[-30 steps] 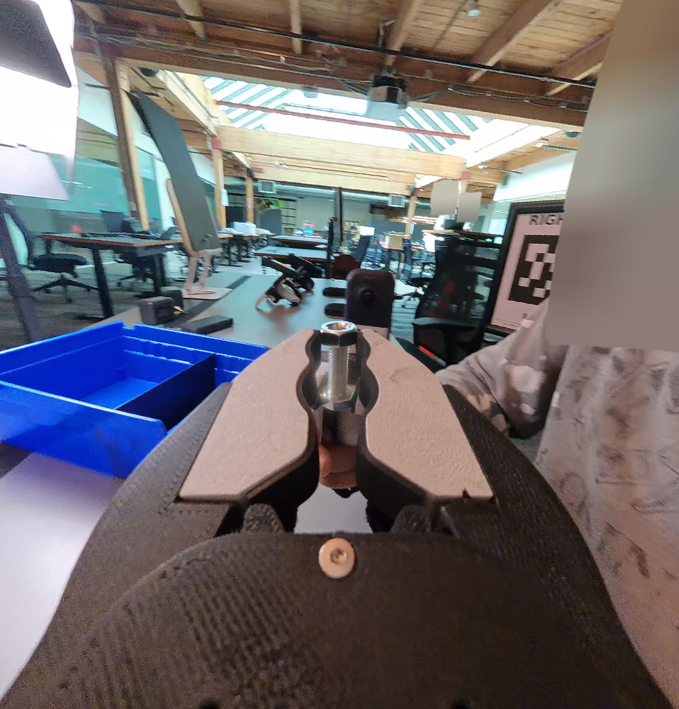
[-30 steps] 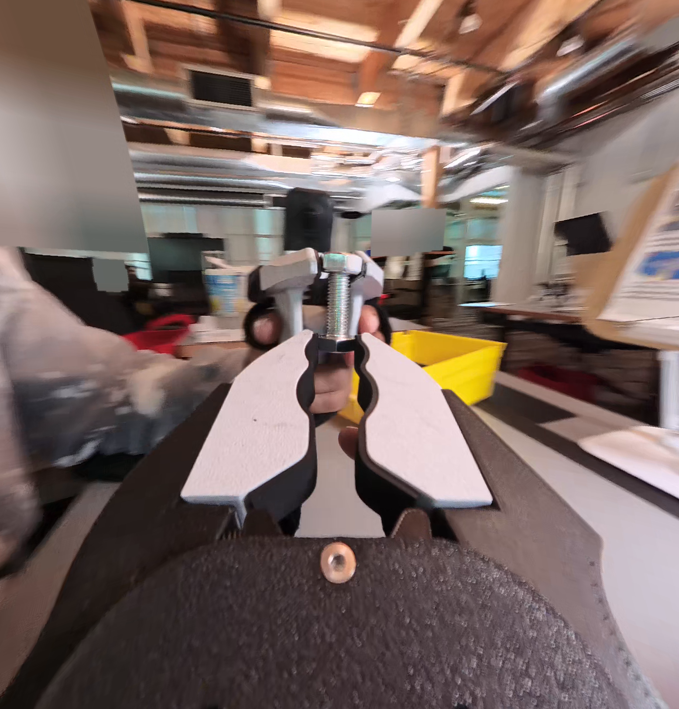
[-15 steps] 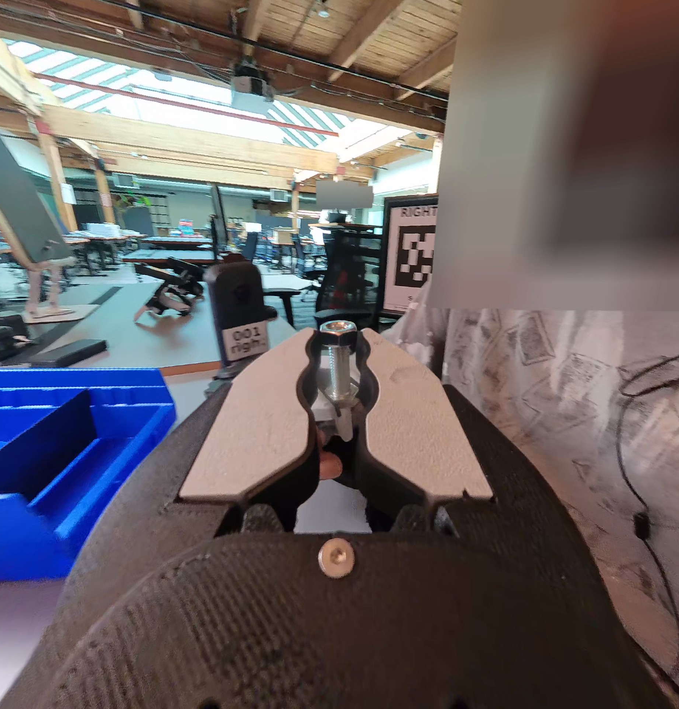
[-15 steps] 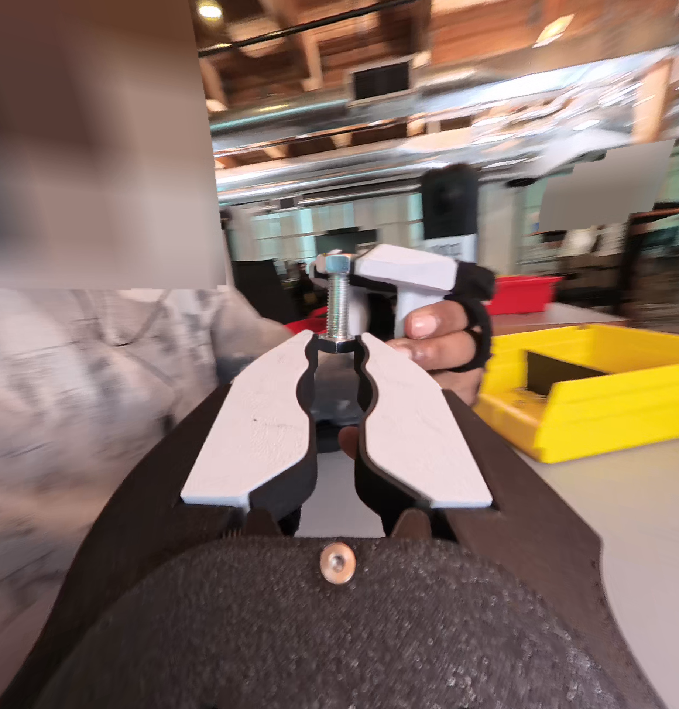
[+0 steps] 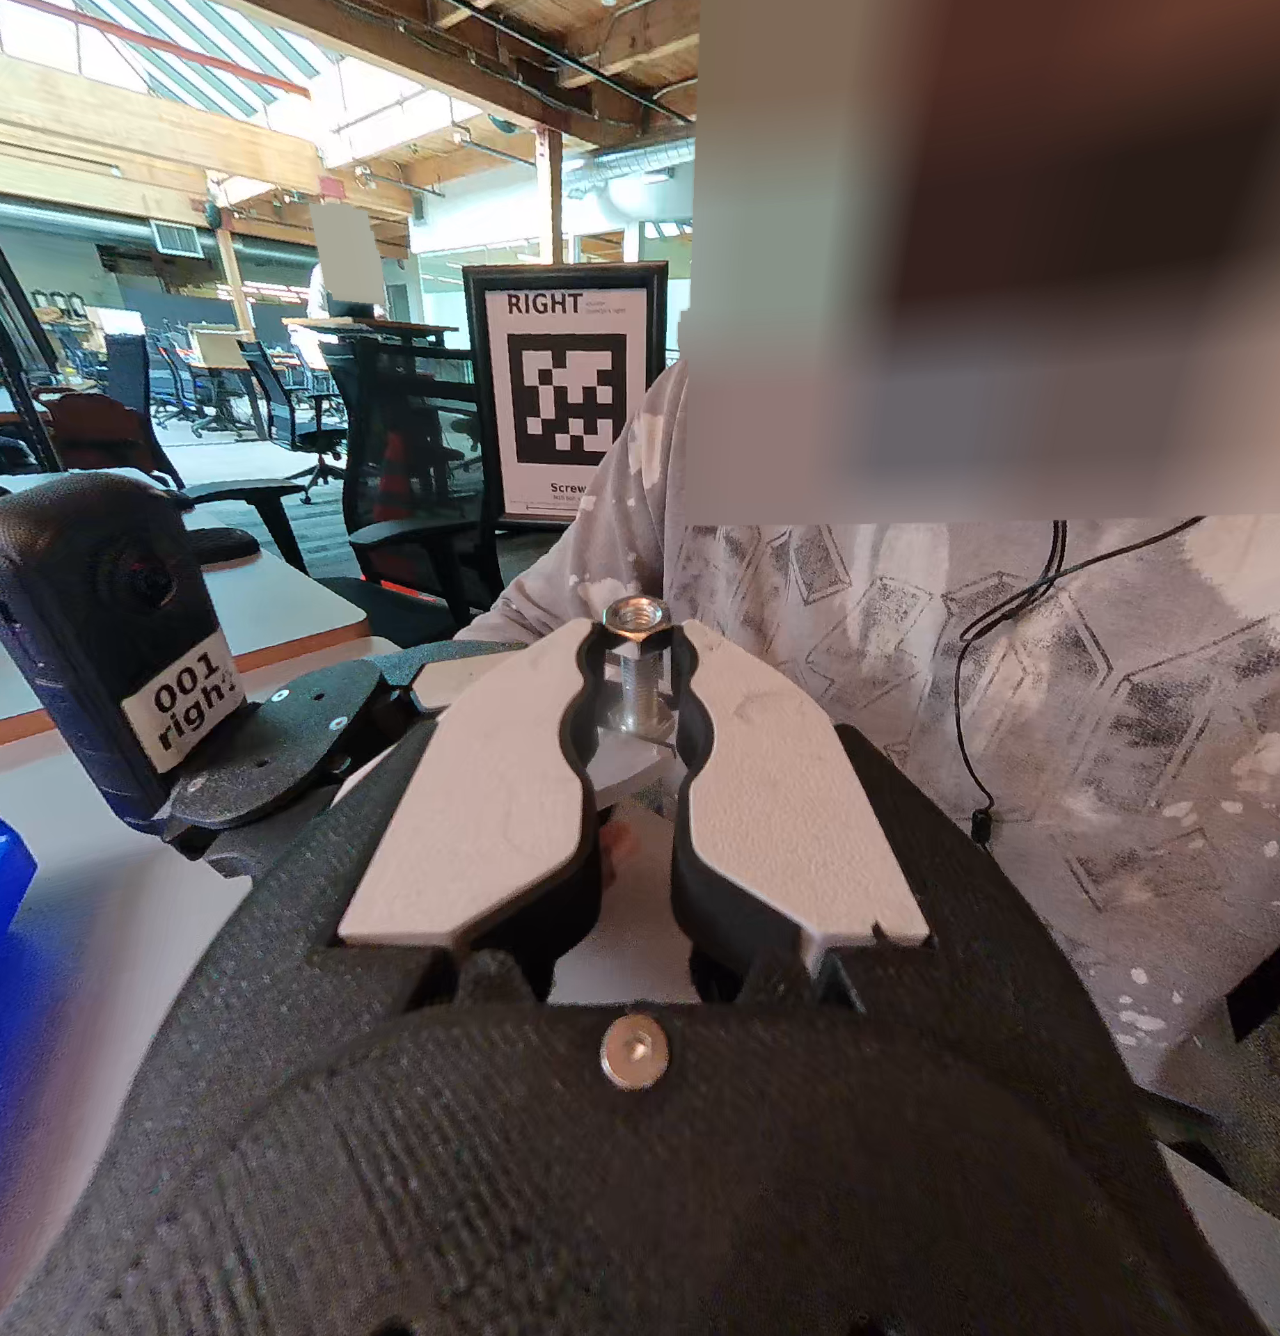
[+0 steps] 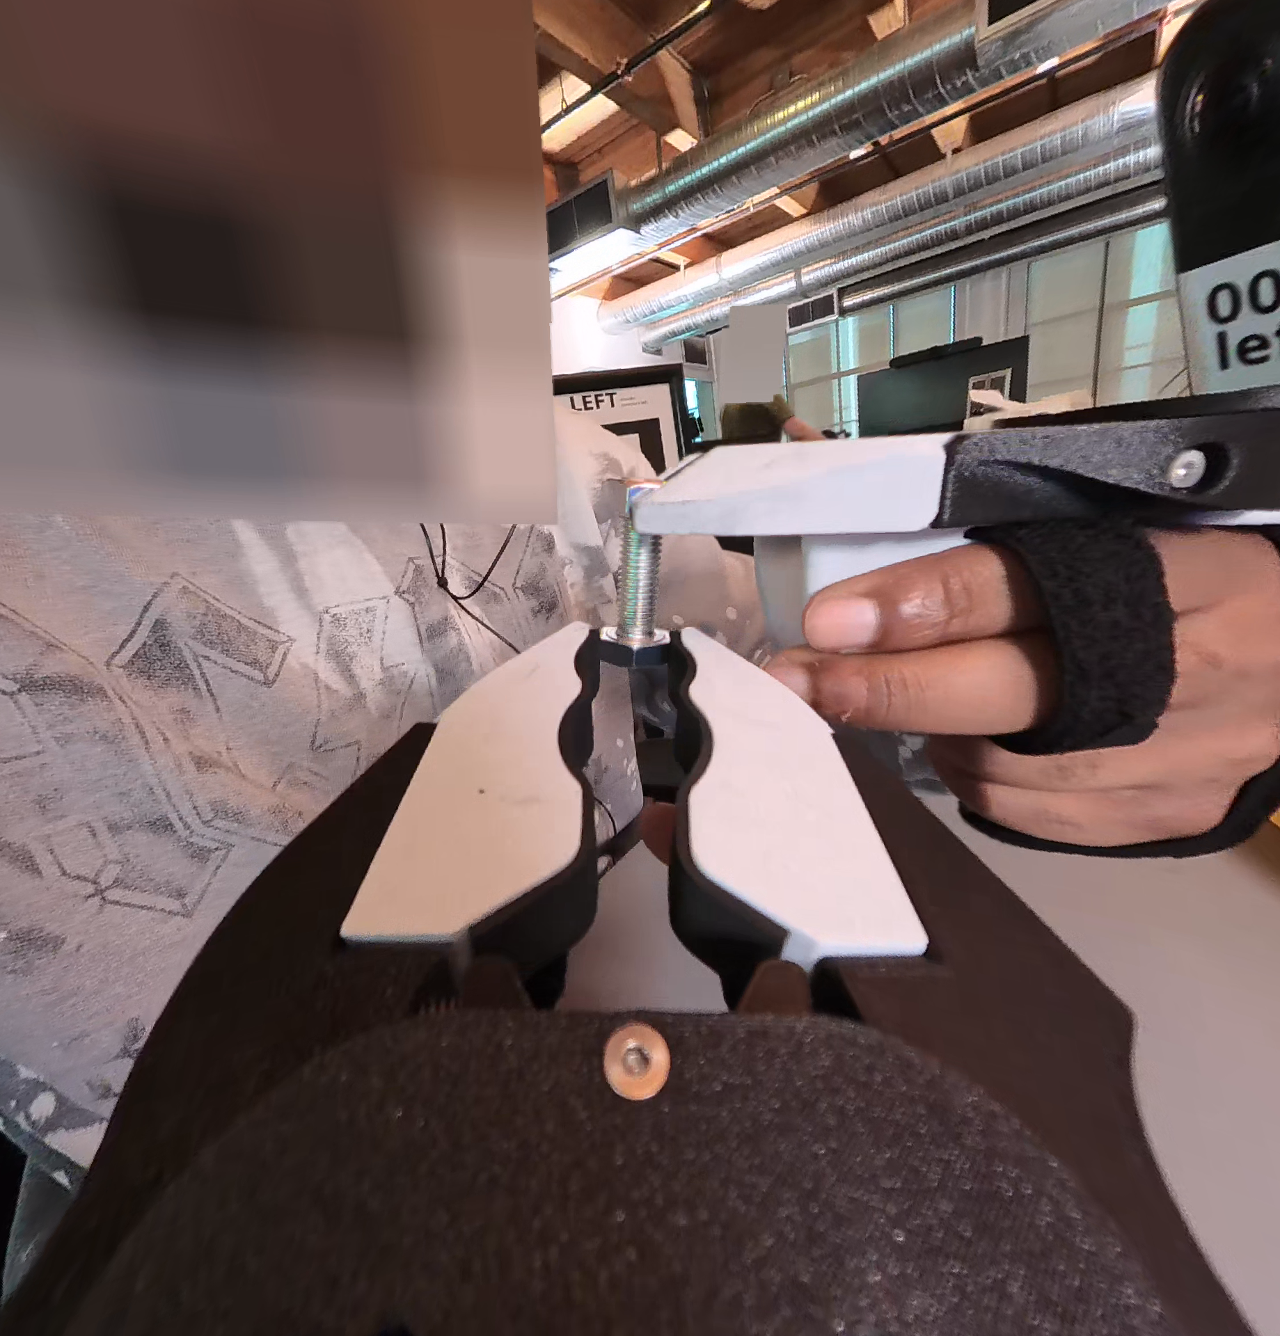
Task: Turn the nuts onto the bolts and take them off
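The step in hand is the turning itself: bolt and nut are joined, held up in the air between the two tools in front of the person's patterned shirt [image 5: 1056, 723], well above the grey table [image 6: 1128, 976].

The left gripper [image 5: 635, 637] has its fingers closed on the hexagonal end of the bolt [image 6: 635, 578], which looks like the head. From the right wrist view the left tool comes in from the side, level, with a gloved hand [image 6: 1056, 694] around its grip. The bolt stands upright under it, its bare thread showing between the two tools.

The right gripper [image 6: 633, 640] has its fingers pressed together on the nut [image 6: 631, 651], right at their tips. The nut sits at the far end of the thread, away from the head, and no thread clearly shows beyond it.

So the nut is judged to be either just started or nearly off; the pictures do not show which way it is being turned.

The next move calls for twisting one tool against the other about the bolt's axis, keeping the two in line so the thread does not bind. Both grips are shallow, so either part could slip out.
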Demonstrator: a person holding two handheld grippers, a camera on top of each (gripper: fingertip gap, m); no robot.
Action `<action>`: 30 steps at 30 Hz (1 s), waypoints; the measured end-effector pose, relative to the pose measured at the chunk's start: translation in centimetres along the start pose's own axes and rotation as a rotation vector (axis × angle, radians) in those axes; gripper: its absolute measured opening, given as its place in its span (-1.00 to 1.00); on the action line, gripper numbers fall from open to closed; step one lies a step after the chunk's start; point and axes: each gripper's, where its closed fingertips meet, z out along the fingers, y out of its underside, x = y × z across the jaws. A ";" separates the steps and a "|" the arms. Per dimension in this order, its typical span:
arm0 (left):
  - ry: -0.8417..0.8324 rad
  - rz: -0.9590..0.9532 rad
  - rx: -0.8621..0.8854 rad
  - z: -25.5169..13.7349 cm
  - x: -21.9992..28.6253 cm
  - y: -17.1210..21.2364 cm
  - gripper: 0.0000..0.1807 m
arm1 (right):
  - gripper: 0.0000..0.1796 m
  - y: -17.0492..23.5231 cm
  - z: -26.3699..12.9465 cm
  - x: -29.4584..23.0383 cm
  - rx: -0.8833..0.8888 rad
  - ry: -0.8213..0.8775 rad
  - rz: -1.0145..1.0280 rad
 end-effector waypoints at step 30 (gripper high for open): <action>-1.059 0.121 0.043 -8.8 -8.2 -0.1 -0.66 | -0.80 -2.1 -8.2 10.2 0.047 1.062 -0.447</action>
